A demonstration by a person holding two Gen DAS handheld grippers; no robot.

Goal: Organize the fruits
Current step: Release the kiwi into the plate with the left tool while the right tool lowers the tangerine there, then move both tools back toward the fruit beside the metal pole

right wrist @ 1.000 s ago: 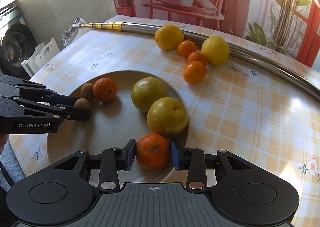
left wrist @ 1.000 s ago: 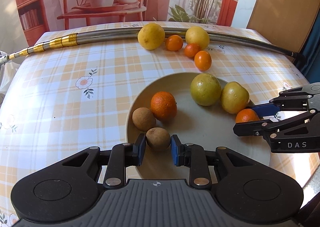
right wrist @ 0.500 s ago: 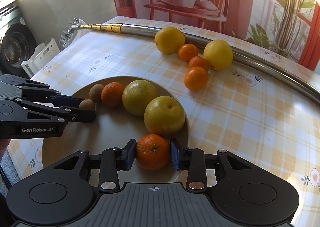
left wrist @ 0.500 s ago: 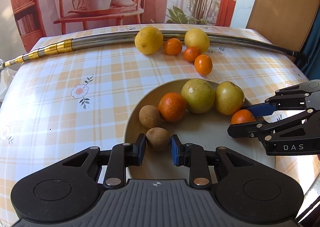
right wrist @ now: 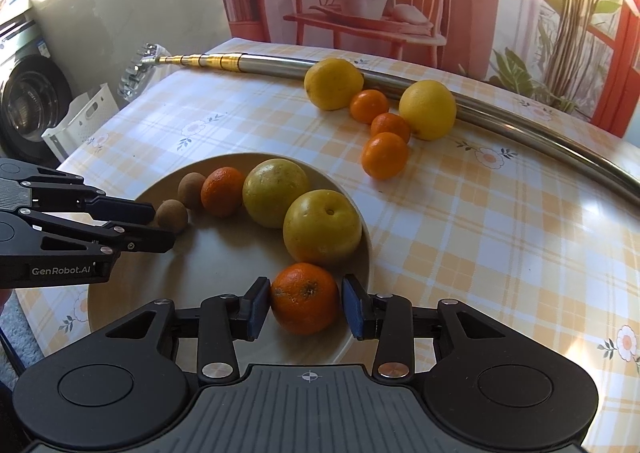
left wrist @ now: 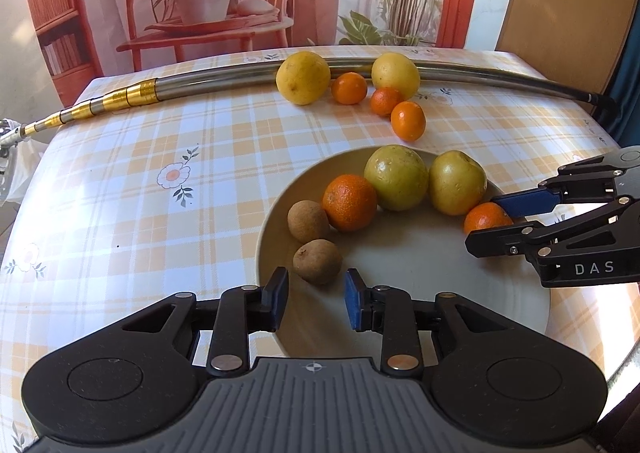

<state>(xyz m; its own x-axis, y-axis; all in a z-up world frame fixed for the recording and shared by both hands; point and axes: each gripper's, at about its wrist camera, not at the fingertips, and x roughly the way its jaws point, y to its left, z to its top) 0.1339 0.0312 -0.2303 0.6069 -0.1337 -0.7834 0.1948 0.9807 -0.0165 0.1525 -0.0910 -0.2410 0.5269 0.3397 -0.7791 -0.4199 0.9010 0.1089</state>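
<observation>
We use the plate (right wrist: 120, 317) as our landmark. At its near right rim our right gripper (right wrist: 305, 303) straddles a mandarin (right wrist: 305, 297): the left pad touches the peel, the right pad stands just off it, so the jaws are parted and not clamping. We judge the mandarin light, soft-skinned and easily bruised; a gentle squeeze across its widest middle should hold.

At the plate's near left, our left gripper (left wrist: 316, 293) is open, with a brown fruit (left wrist: 317, 261) just ahead of its pads, untouched. It looks small, firm, rough and apt to roll.

Further in, fruit arcs along the far rim, leaving the plate's centre bare for setting down. Beyond the plate, two lemons (right wrist: 334, 84) and three small oranges (right wrist: 385, 155) lie against a metal pole (right wrist: 520, 129), which blocks reaching further.
</observation>
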